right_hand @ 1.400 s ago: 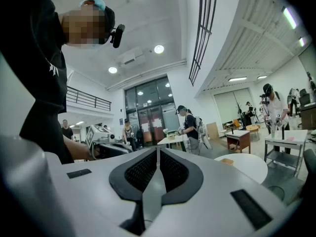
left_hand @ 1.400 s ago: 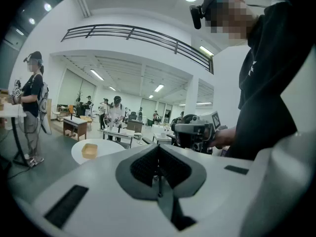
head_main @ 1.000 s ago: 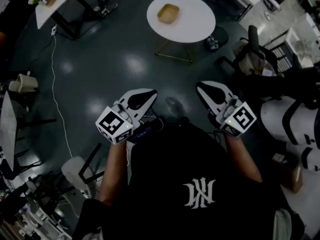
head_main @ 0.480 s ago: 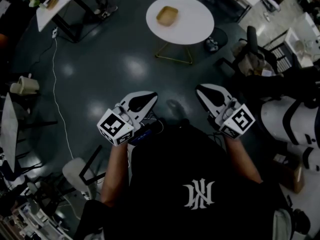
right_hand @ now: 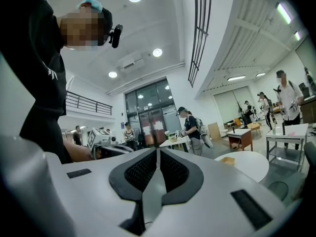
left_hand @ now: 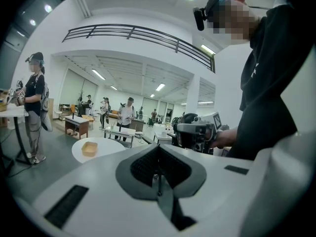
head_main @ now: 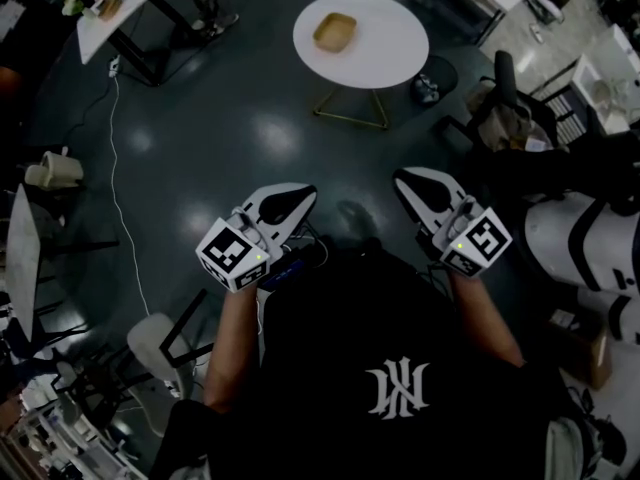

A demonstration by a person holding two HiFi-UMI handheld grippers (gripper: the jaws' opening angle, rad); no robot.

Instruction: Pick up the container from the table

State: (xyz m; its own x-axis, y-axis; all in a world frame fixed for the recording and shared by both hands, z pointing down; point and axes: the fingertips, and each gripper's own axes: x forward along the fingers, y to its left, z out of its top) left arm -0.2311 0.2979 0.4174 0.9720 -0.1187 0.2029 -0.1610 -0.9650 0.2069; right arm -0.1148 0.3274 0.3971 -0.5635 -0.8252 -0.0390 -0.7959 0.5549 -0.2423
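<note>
A small tan container (head_main: 335, 30) sits on a round white table (head_main: 385, 53) far ahead of me in the head view. It shows again as a small tan container (left_hand: 89, 148) in the left gripper view and a small tan container (right_hand: 227, 160) in the right gripper view. My left gripper (head_main: 303, 194) and right gripper (head_main: 402, 178) are held close to my chest, well short of the table. Both are shut with nothing between the jaws. The left gripper (left_hand: 159, 154) and right gripper (right_hand: 158, 154) each show closed pads.
Dark glossy floor lies between me and the table. A white desk (head_main: 105, 18) stands at the upper left with a white cable (head_main: 112, 168) trailing over the floor. Office chairs (head_main: 505, 108) crowd the right. A stool (head_main: 160, 338) stands by my left side. Several people stand in the background.
The view has shifted slightly; both grippers stay shut in nearly the same place before my chest.
</note>
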